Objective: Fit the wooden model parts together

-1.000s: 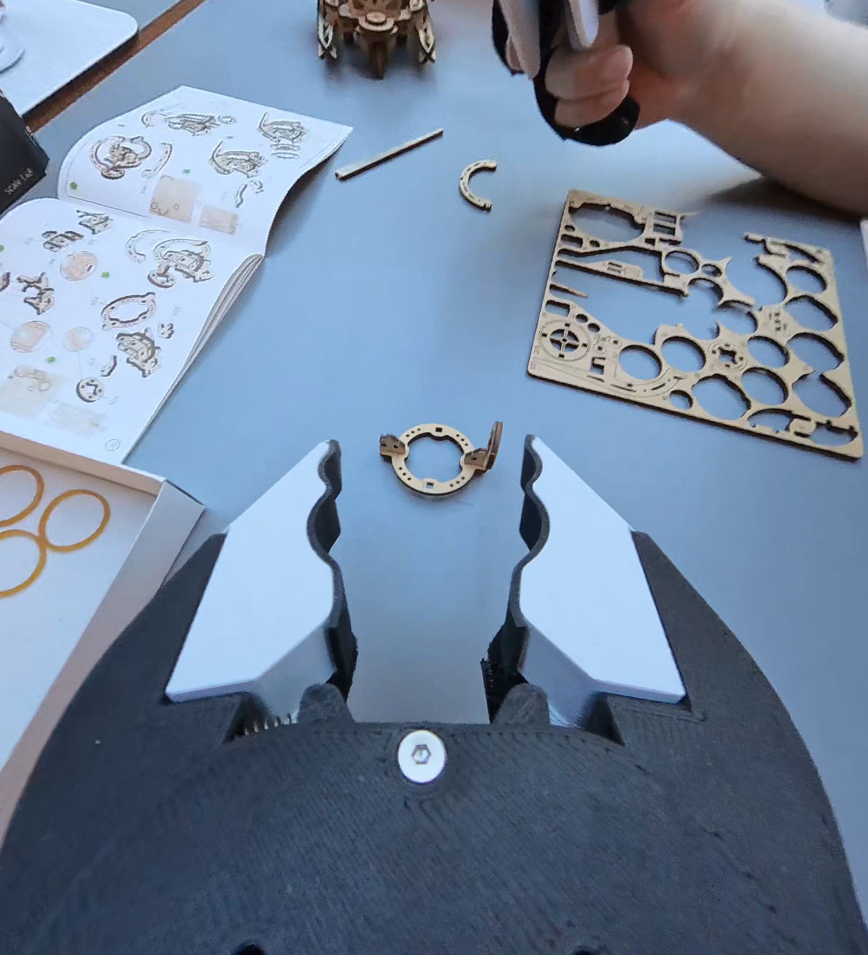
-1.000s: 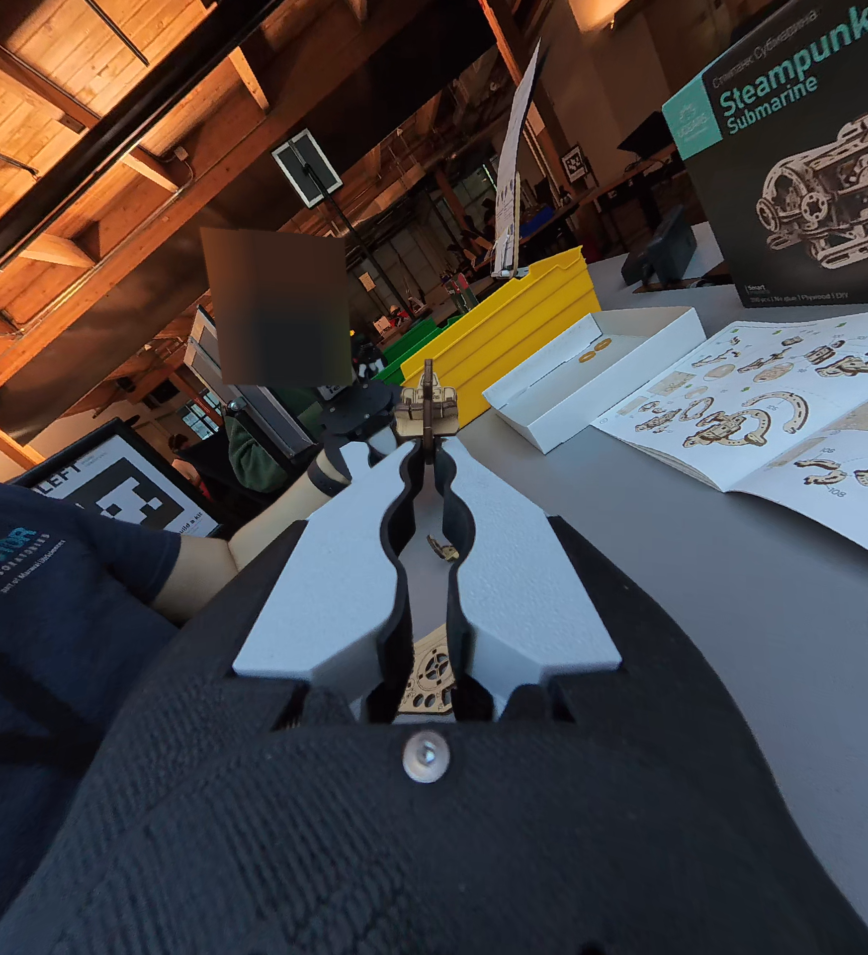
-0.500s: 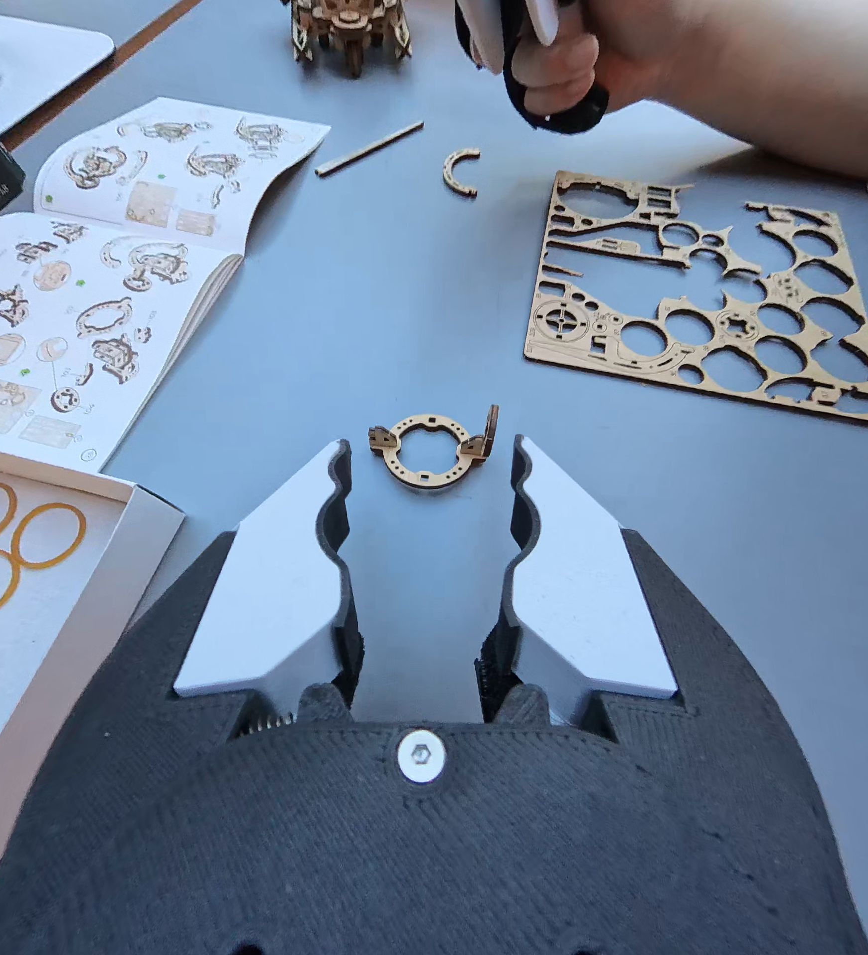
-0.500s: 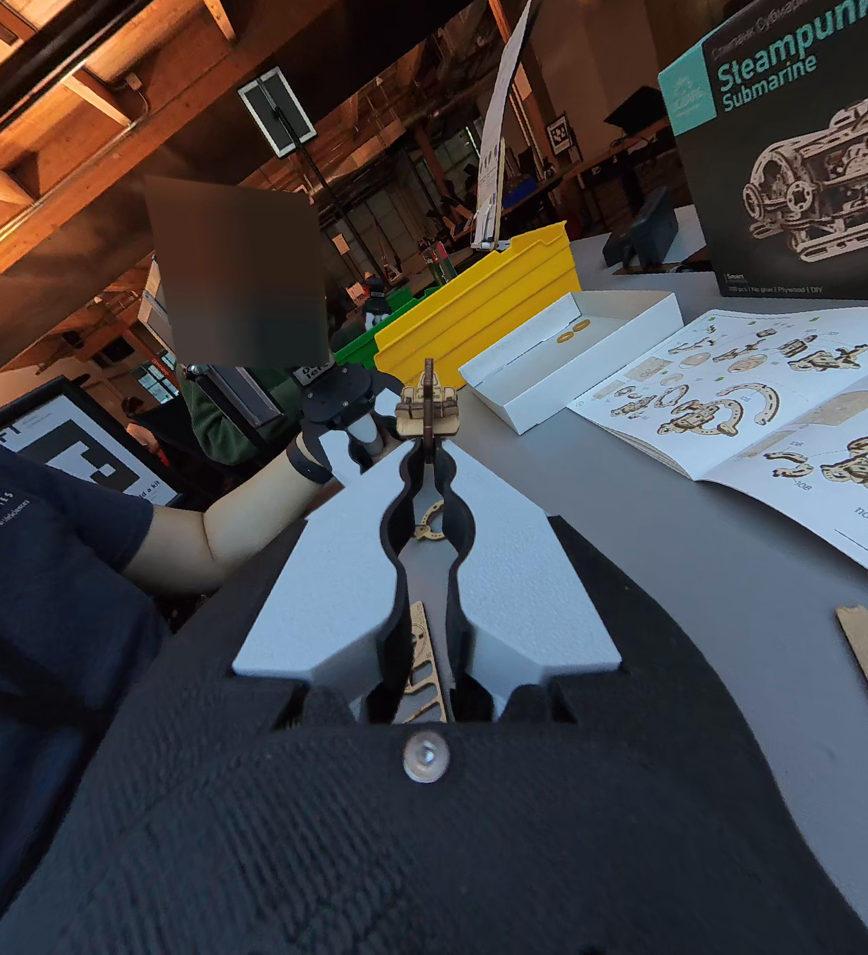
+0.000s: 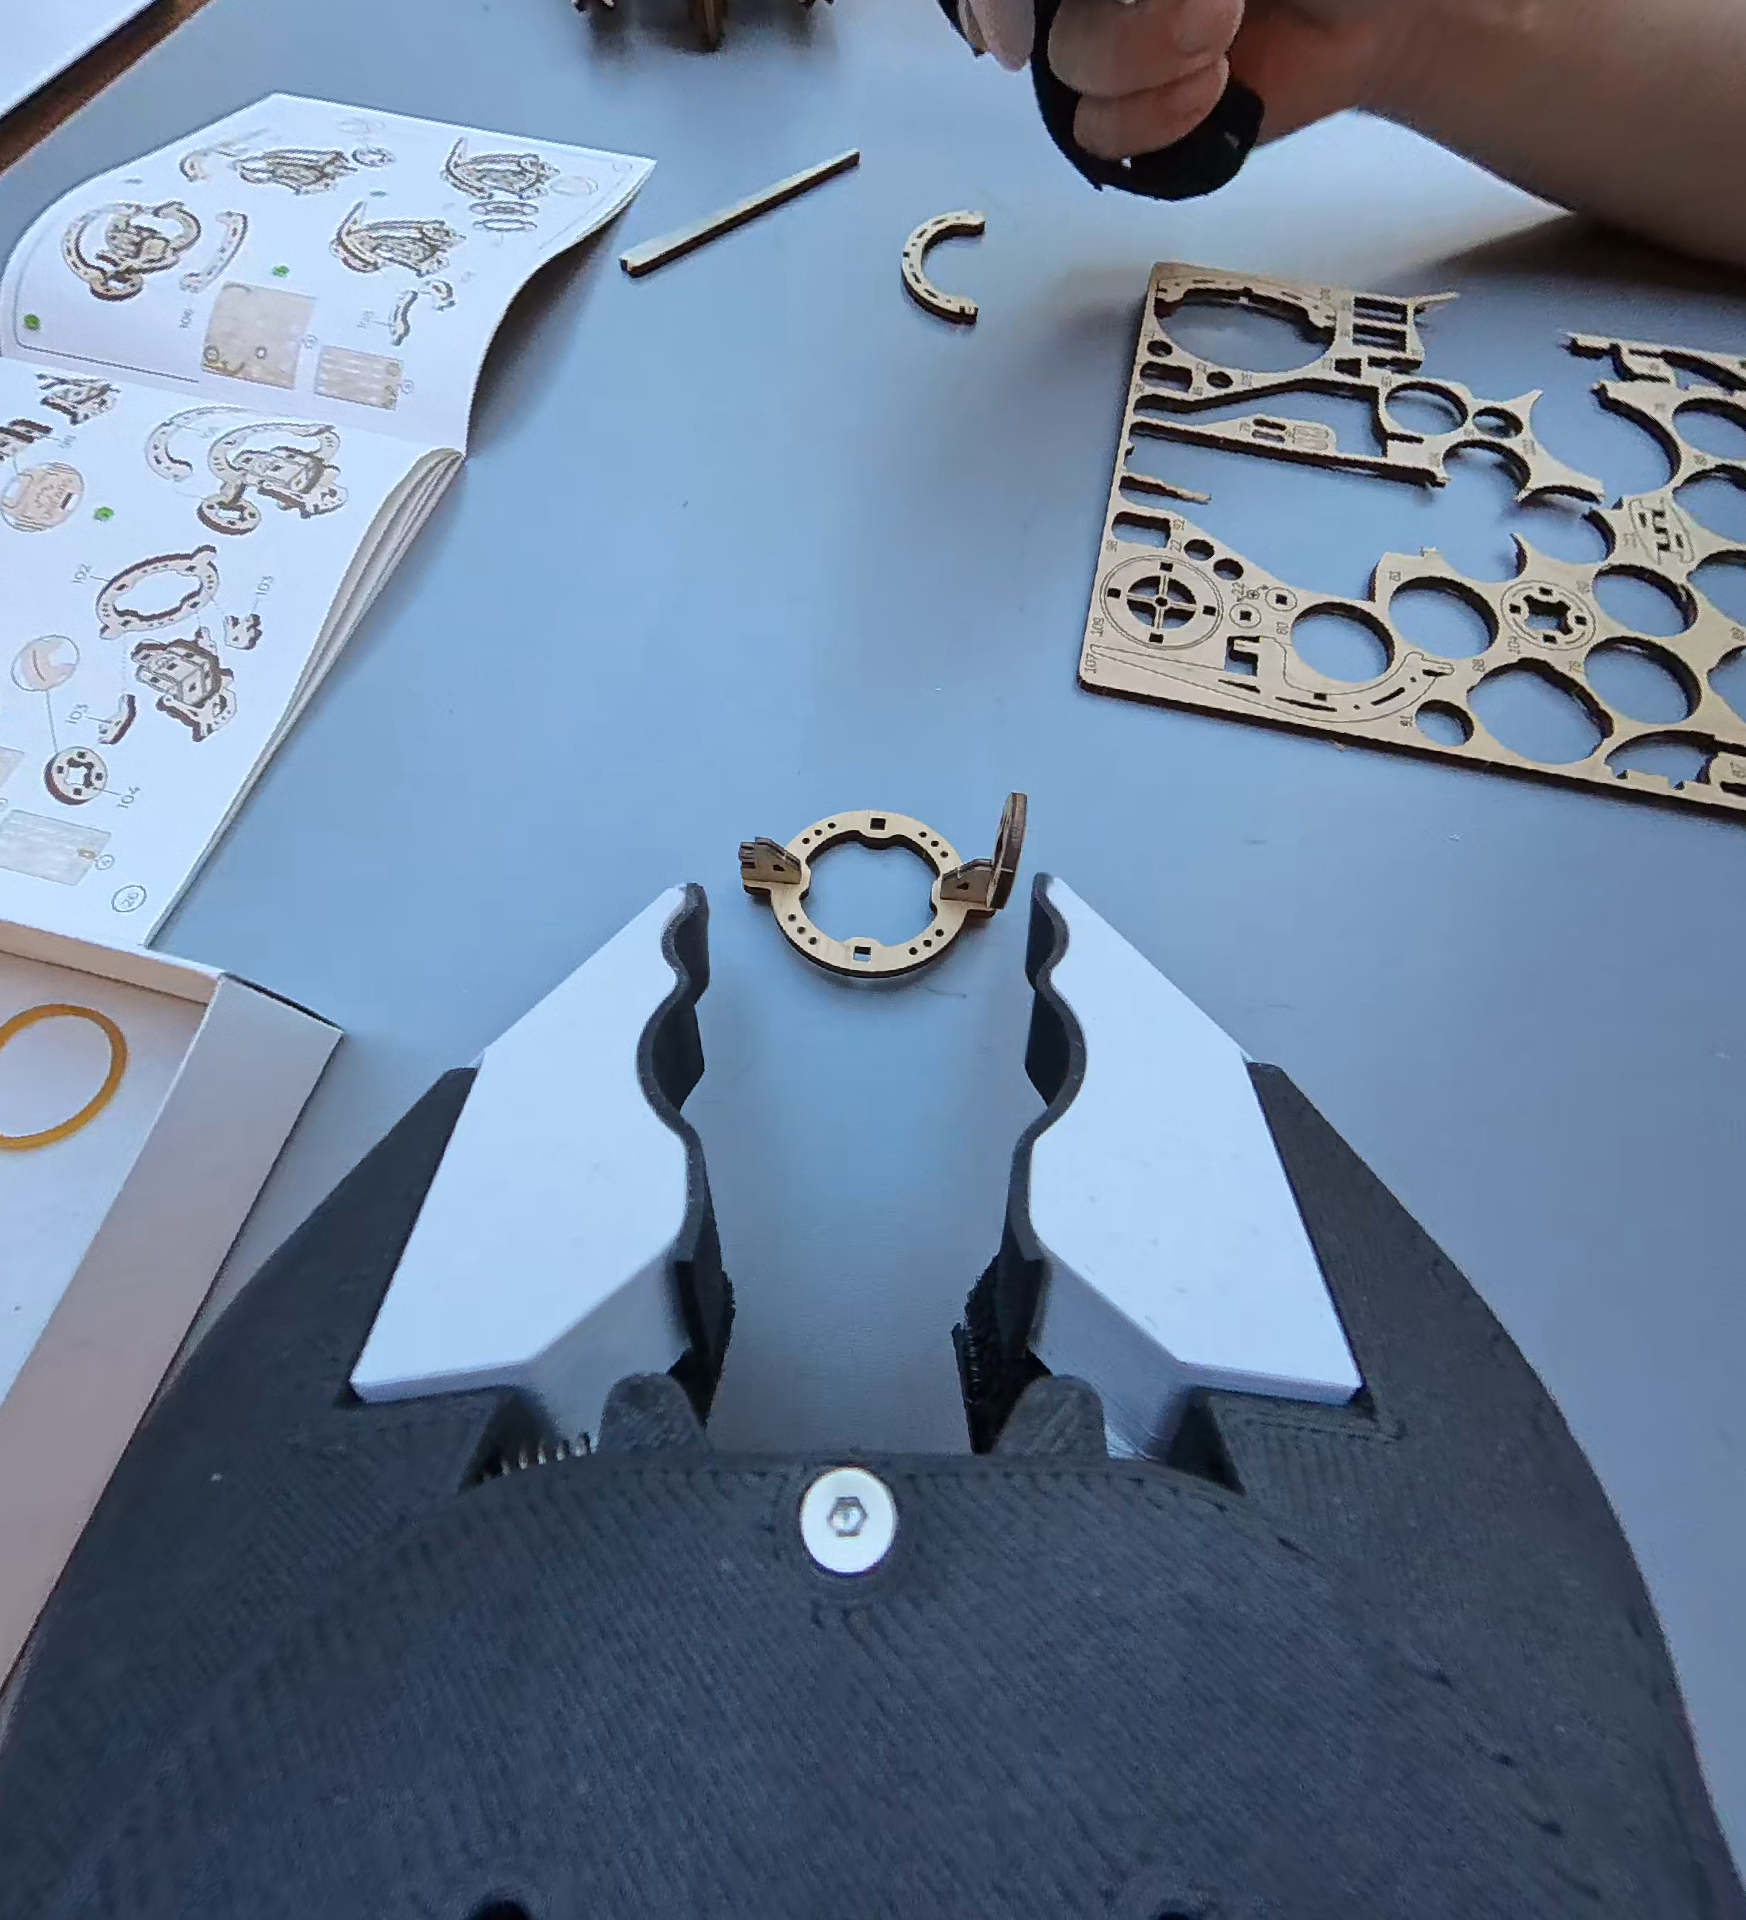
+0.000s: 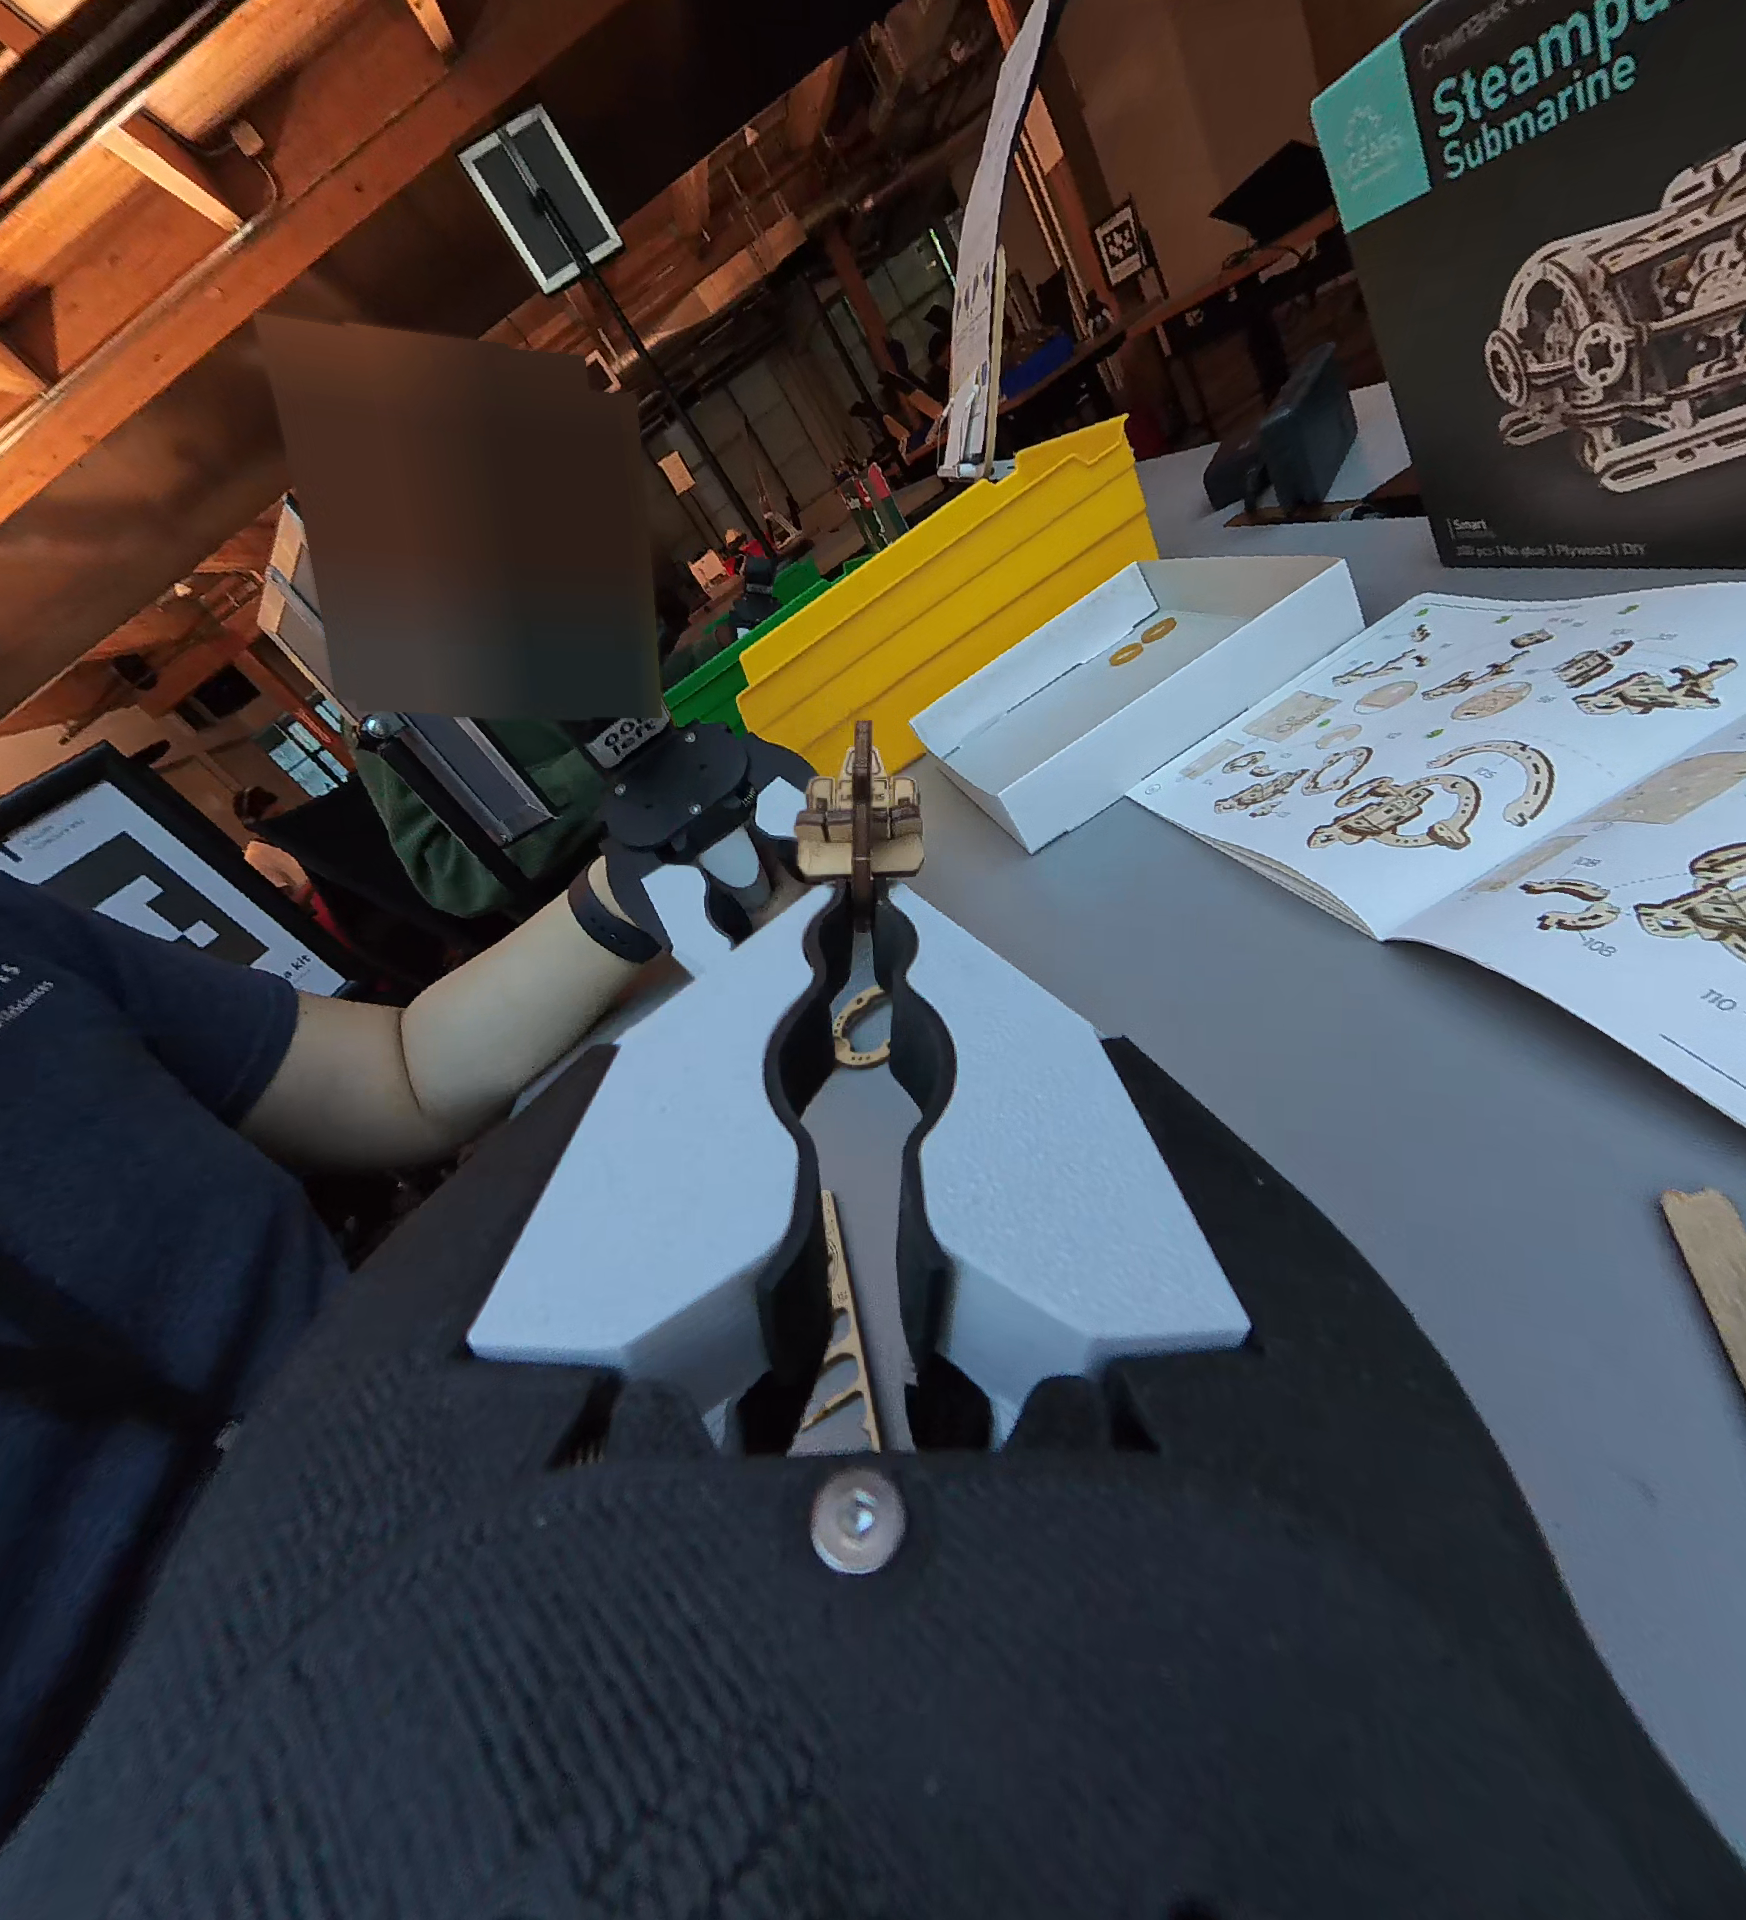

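Two grippers are at work. Our left gripper (image 5: 867, 909) stands with fingers apart, hovering just short of the wooden ring (image 5: 874, 896), which lies flat mid-tabletop (image 5: 744, 540) with a small tab at each side, one carrying an upright disc. Our right gripper (image 6: 861, 899) is clamped on a small block-like wooden sub-assembly (image 6: 858, 826), held clear of the surface. We judge the left should pin the ring by its rim, clear of the tabs, before the right lowers its part squarely; skewed pressure risks snapping thin plywood.
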Motion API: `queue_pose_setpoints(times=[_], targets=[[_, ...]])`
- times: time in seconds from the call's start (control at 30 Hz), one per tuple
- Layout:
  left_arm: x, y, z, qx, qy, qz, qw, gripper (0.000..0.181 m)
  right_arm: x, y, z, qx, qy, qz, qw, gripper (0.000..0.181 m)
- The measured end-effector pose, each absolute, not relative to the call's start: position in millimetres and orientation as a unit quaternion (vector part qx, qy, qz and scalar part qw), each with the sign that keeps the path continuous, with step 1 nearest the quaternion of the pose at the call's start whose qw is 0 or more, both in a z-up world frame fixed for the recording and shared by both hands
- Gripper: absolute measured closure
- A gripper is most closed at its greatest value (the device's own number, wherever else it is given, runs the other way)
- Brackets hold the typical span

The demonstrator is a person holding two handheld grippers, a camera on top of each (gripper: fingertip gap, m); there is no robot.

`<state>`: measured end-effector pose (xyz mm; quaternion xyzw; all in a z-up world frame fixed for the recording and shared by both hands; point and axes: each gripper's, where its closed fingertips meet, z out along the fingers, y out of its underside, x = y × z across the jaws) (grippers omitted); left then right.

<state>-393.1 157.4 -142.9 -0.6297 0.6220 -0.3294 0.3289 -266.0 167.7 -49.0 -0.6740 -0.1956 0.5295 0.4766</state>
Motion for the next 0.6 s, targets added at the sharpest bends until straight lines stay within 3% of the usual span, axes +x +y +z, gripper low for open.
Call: queue_pose_setpoints(times=[0.17, 0.47, 0.6], targets=[[-393.2, 156.1, -147.6, -0.629, 0.633, -0.309, 0.330, 0.113, -268.2, 167.4, -54.9, -0.691, -0.204, 0.511, 0.470, 0.179], [-393.4, 158.6, -149.9, -0.639, 0.627, -0.307, 0.323, 0.117, -272.6, 166.0, -55.3, -0.697, -0.210, 0.500, 0.469, 0.179], [-393.7, 161.0, -153.2, -0.661, 0.611, -0.307, 0.310, 0.102, -274.8, 164.4, -55.5, -0.699, -0.215, 0.498, 0.466, 0.179]])
